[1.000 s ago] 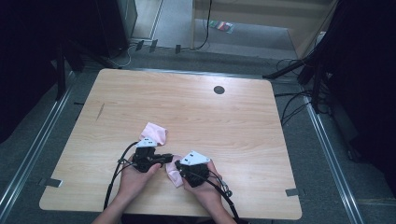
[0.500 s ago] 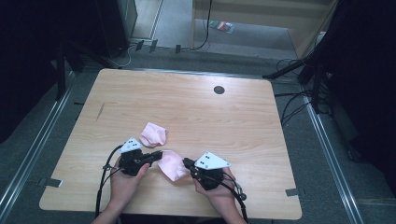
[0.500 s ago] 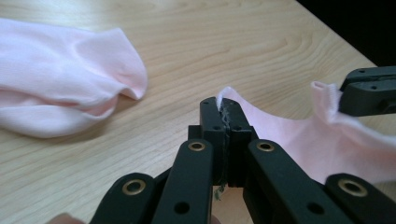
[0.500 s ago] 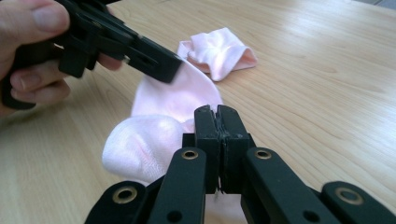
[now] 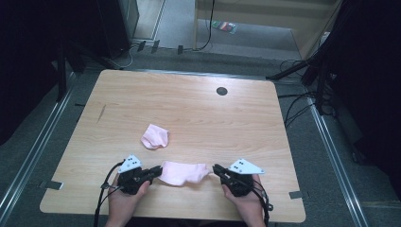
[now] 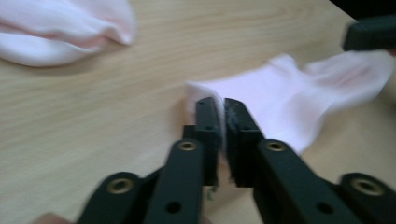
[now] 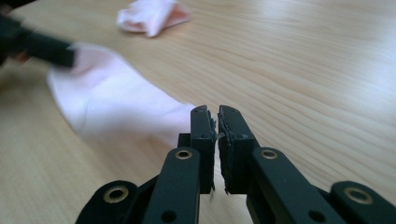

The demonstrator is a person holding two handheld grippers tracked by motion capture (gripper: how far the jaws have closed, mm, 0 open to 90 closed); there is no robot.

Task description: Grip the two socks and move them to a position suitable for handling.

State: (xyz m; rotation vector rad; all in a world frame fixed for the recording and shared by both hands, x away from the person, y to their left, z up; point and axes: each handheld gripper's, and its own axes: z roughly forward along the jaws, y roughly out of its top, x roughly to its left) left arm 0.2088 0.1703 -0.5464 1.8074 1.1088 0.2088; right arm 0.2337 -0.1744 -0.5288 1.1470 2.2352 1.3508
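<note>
I read the left gripper [image 5: 152,173] near the table's 7 o'clock edge, jaws pointing toward 3 o'clock. In the left gripper view its jaws are clamped on one end of the sock [image 6: 280,100], cloth pinched between them. The right gripper [image 5: 216,169] sits near the 5 o'clock edge, jaws pointing toward 9 o'clock. In the right gripper view its jaws are pressed nearly together with the other end of the sock [image 7: 121,109] at their tips; I take this as a grip on the cloth, though the pinch point is partly hidden by the jaws.

The sock [image 5: 182,172] is stretched flat between the two grippers, lying on the table [image 5: 198,113] close to the near edge. A second sock [image 5: 155,136] lies crumpled at 11 o'clock from the first, apart from it and from both grippers.

Open wood runs from the socks to the far edge at 12 o'clock, and to the 3 and 9 o'clock edges. A dark round port [image 5: 221,91] sits near the far edge.

The left hand [image 5: 124,201] and right hand [image 5: 246,203] enter from 6 o'clock, each wrapped on its gripper body; the forearms are cut off by the frame. Both gripper views are blurred at distance, so the opposite gripper reads only as a dark bar.
</note>
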